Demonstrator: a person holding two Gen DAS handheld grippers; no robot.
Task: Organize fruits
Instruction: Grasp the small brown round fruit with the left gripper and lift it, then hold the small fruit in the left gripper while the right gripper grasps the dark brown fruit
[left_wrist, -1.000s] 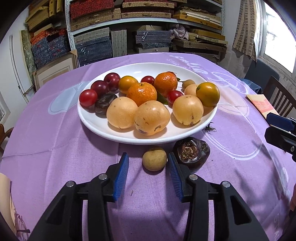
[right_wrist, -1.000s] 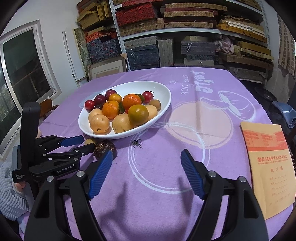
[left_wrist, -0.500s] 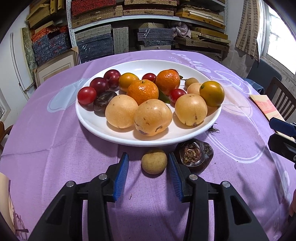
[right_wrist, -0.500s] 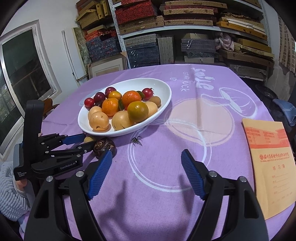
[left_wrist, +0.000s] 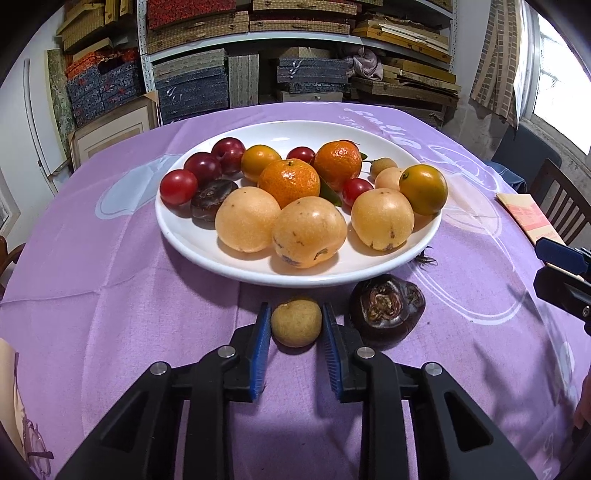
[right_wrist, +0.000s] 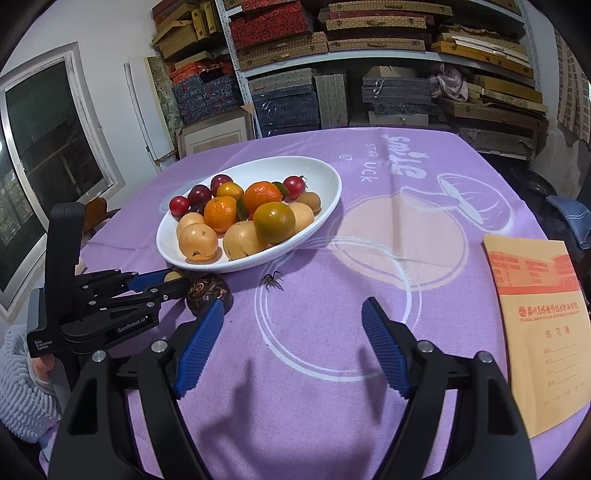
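On the purple table: left hand-held gripper (left_wrist: 296, 325) has just closed its blue ribbed pads on a small tan longan (left_wrist: 296, 322) lying just before the white plate (left_wrist: 192, 236).
Right hand-held gripper (right_wrist: 293, 325): jaws wide, nothing between them, over bare cloth.
Risk: the round, smooth-skinned longan may squirt out of a pinch taken off-centre, or knock the wrinkled dark water chestnut (left_wrist: 386, 309) beside it.
Plate: glossy, shallow, heaped with mandarins, plums and pale dimpled fruit.
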